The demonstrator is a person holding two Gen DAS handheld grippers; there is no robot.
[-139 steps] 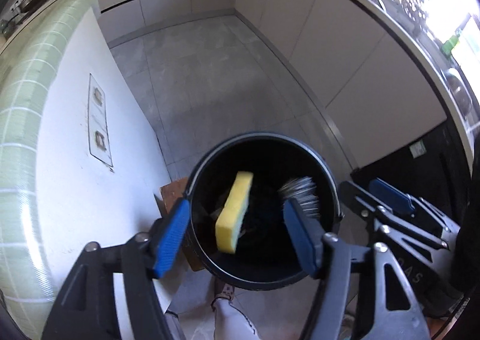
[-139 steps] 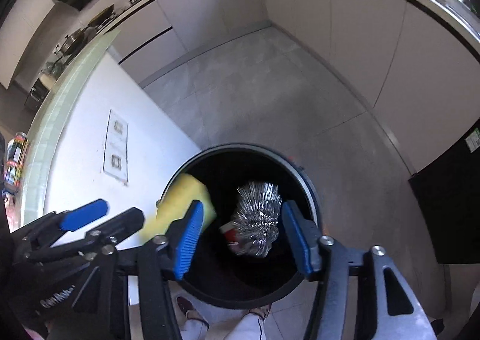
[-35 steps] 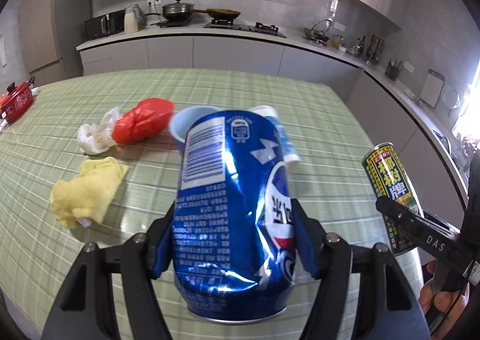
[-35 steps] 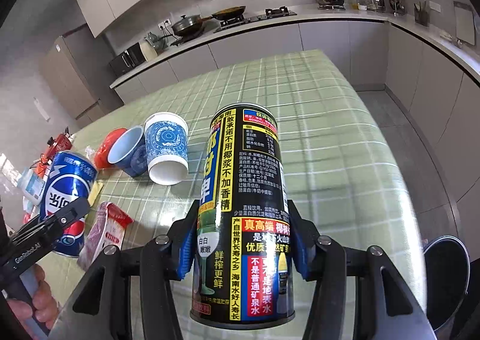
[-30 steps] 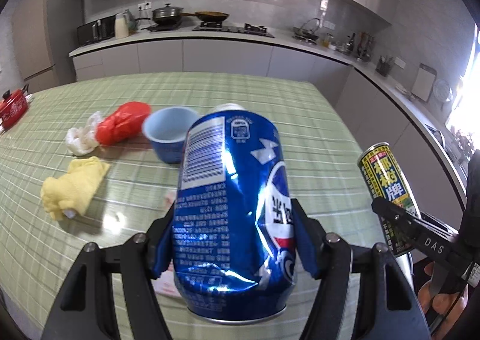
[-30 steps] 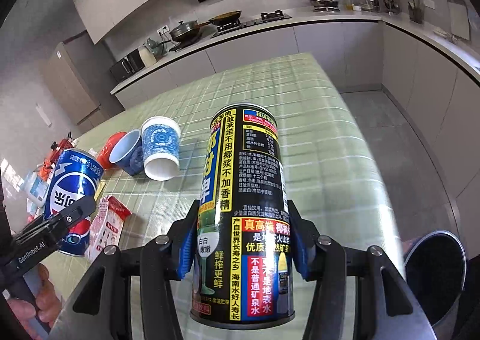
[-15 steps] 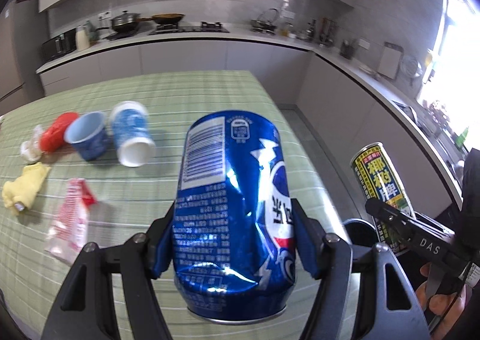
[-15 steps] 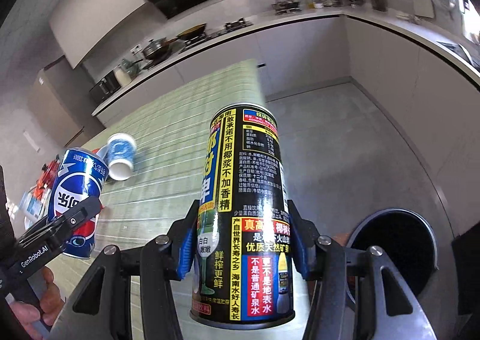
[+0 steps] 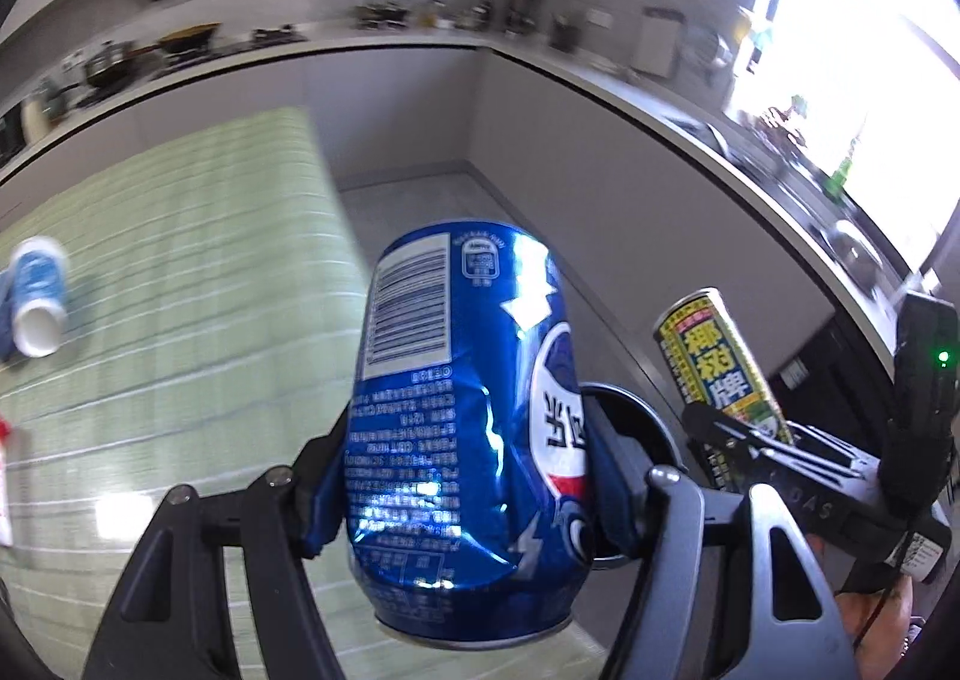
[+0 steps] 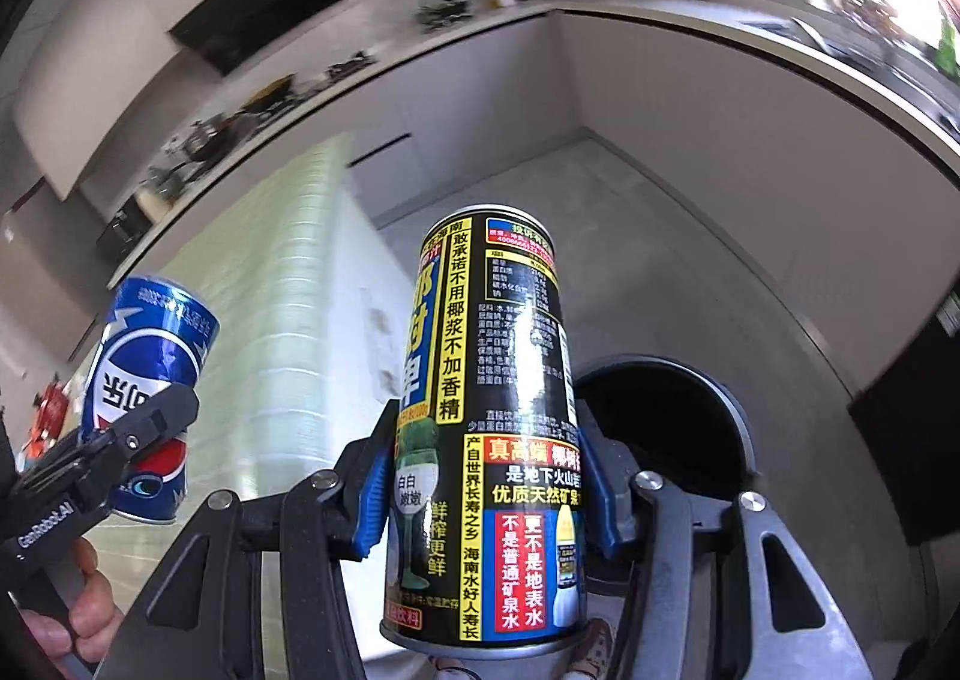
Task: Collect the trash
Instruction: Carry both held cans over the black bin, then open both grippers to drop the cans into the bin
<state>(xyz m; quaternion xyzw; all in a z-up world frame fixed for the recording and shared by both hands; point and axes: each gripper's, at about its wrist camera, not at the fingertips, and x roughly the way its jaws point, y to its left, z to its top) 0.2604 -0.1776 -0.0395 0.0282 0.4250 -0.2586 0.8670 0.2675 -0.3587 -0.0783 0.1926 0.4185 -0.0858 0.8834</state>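
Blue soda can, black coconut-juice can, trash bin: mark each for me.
blue soda can (image 9: pixel 462 416), left wrist view, on its dented side wall.
black coconut-juice can (image 10: pixel 504 416), right wrist view, mid-label.
trash bin (image 10: pixel 729 416), right wrist view, right rim.

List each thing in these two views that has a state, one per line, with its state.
Blue cola can: dented, clamped in the left gripper.
Black and yellow drink can: undented, clamped in the right gripper.
Trash bin: open, on the floor.
Blue paper cup: tipped over on the table.
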